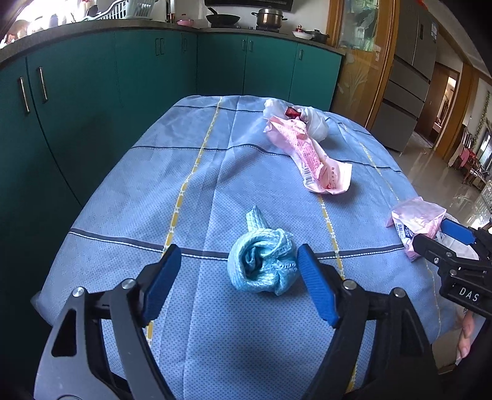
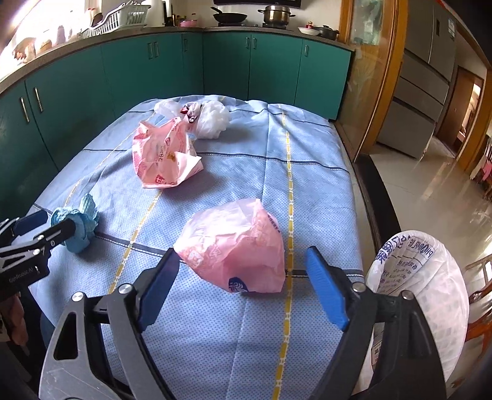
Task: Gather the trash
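Across the middle of both frames a table under a blue plaid cloth (image 1: pixel 196 190) is carrying all the trash, with teal cabinets (image 1: pixel 147 70) and a cluttered countertop (image 2: pixel 190 29) curving along the top edge and a shiny tiled floor (image 2: pixel 430 184) running off at right. At lower right of the right wrist view a bin lined with a white printed bag (image 2: pixel 430 277) is standing beside the table, probably where things go. Upper centre, a long pink wrapper (image 1: pixel 310 154) is lying against white crumpled bags (image 2: pixel 212 118). Judging by the poses, the pickup step is just starting: the right gripper (image 2: pixel 243 277) is hovering spread wide around a puffy pink plastic bag (image 2: pixel 236 252) at frame centre, not yet touching it. The left gripper (image 1: pixel 236 274) is likewise gaping around a crumpled light-blue cloth wad (image 1: pixel 261 264), right pad just beside it. Next move calls for closing each pair of jaws gently, since both items are soft and will squash, then carrying them toward the bin.
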A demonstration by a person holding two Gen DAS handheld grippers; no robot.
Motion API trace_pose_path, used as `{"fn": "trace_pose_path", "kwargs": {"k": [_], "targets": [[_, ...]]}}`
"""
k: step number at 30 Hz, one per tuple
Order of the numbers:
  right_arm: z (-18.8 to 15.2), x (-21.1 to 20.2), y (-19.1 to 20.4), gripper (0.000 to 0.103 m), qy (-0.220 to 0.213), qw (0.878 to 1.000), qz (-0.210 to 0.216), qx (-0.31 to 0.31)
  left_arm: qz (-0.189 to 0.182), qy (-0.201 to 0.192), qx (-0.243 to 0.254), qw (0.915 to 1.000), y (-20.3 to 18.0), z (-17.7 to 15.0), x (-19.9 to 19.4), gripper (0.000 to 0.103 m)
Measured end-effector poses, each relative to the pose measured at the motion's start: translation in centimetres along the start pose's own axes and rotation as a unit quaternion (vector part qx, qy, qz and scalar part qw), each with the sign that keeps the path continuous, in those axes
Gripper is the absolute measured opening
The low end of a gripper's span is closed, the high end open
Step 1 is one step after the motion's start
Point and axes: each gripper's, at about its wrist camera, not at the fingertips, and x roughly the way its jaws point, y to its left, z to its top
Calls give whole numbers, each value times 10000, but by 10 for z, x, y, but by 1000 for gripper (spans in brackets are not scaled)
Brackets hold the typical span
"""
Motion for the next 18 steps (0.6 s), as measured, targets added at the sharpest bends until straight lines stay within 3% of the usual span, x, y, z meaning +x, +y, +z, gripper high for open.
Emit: {"fn": "trace_pose_path", "kwargs": {"k": [7,14,18], "targets": [[1,7,3,83,89,10000,-6,-13,-9,111,273,9996,-12,-5,7,78],[0,10,6,83,139,9998,-118,-86,-262,156,412,9987,-21,-8,5,45],[1,8,7,83,120,9998,-118,-101,-303,176,497,9981,-25,-9,4,38]]}}
